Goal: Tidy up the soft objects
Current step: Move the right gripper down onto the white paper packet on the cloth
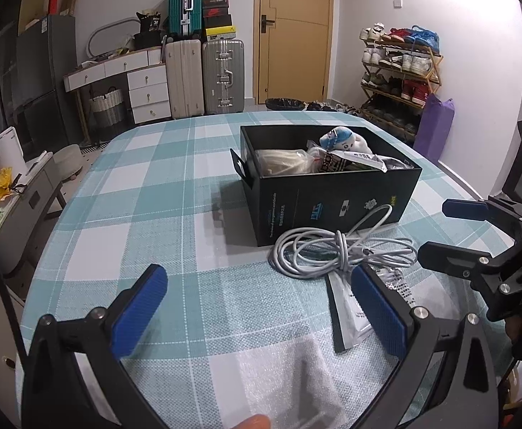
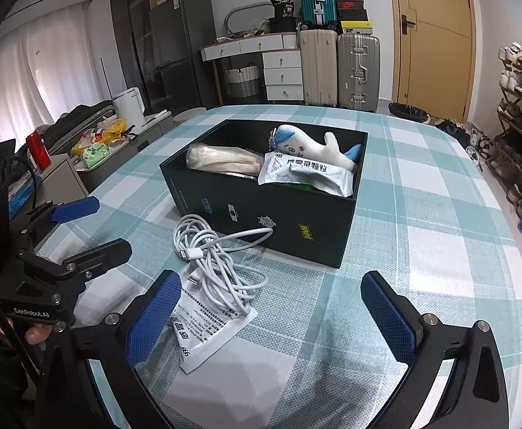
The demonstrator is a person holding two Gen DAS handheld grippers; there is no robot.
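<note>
A black open box (image 1: 332,203) (image 2: 271,211) stands on the checked tablecloth, holding a white and blue plush toy (image 1: 343,139) (image 2: 307,144), a clear bag of beige cloth (image 2: 221,161) and a white printed sachet (image 2: 307,177). In front of the box lies a coiled white cable (image 1: 336,250) (image 2: 218,261), partly resting on a flat white sachet (image 1: 350,307) (image 2: 210,325). My left gripper (image 1: 257,314) is open just left of that sachet, with nothing between its fingers. My right gripper (image 2: 271,318) is open too, its left pad (image 2: 153,321) over the sachet's edge.
A white foam sheet (image 1: 289,368) lies at the near edge under the left gripper. The table (image 2: 422,250) is bare to the right of the box. Suitcases (image 1: 203,75), drawers, a shoe rack (image 1: 400,75) and a cluttered side cabinet (image 2: 92,146) stand around the room.
</note>
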